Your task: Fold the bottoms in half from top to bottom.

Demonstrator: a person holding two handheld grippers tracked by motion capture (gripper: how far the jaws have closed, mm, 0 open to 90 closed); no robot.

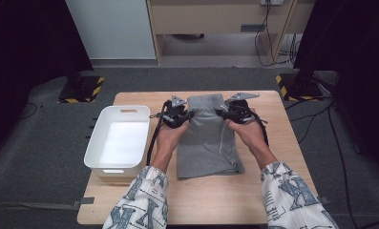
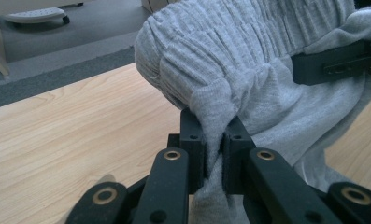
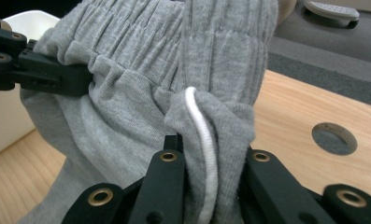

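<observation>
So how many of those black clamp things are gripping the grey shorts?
2. The left gripper pinches the waistband of the grey shorts on its left side; the right gripper pinches the right side, with the white drawstring caught between its jaws.

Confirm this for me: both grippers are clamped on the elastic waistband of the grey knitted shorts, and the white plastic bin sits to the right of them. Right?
Not quite. The white plastic bin sits left of the grey knitted shorts, as the high view shows. The rest holds: the left gripper and right gripper are both clamped on the elastic waistband.
</observation>
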